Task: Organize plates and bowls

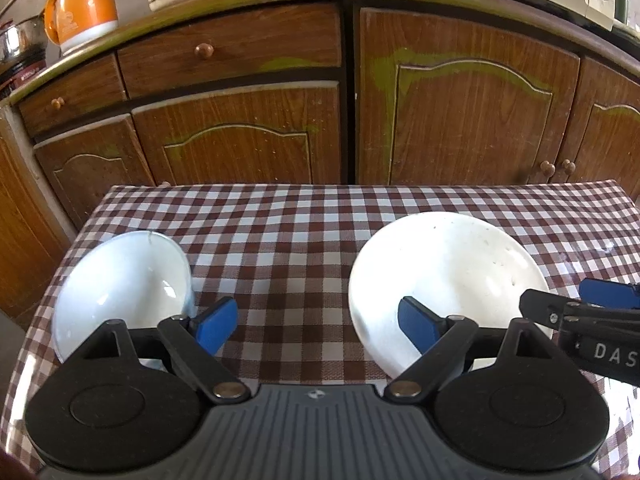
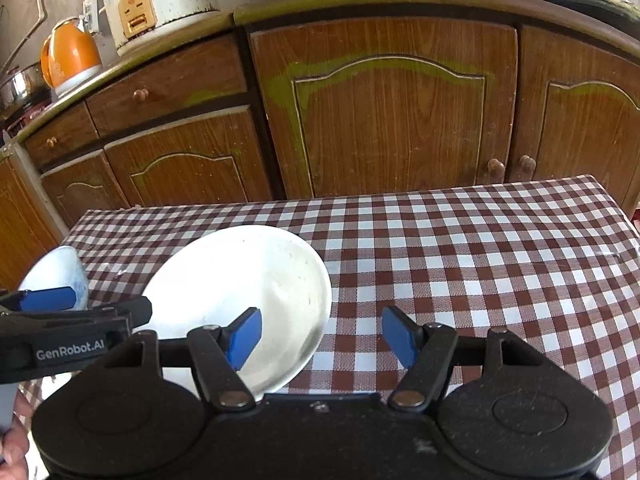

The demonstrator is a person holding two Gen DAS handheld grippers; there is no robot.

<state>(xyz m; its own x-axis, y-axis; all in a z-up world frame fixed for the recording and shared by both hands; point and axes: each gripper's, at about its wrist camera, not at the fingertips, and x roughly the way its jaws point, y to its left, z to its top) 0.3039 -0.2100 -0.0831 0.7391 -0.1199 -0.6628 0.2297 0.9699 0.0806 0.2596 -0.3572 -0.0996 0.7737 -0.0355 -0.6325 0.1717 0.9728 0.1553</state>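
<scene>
both grippers hover over the table (image 1: pixel 304 216), which is covered in a brown-and-white checked cloth, and both point down toward it. left gripper (image 1: pixel 318 326): blue fingers (image 1: pixel 216 326) wide apart, nothing between them, only bare cloth under the gap. right gripper (image 2: pixel 322 336): fingers (image 2: pixel 245 336) also spread apart with nothing gripped; its left finger overlaps the white plate's near-right rim in the right wrist view, but i can't tell whether it touches. white plate (image 1: pixel 444 280) lies flat on the cloth, roughly mid-table toward the near edge. white bowl (image 1: pixel 124 288) sits upright at the table's left edge, near the near-left corner, well apart from the plate with bare cloth between them. in the left wrist view the right gripper's tip comes in from the right edge just beside the plate rim; in the right wrist view the left gripper sits in front of the bowl (image 2: pixel 56 276). right half of the table carries only cloth. behind the table: brown wooden cabinets (image 1: pixel 460 112), with an orange kettle (image 1: pixel 80 8) and a white rice cooker (image 2: pixel 160 0) on the counter.
</scene>
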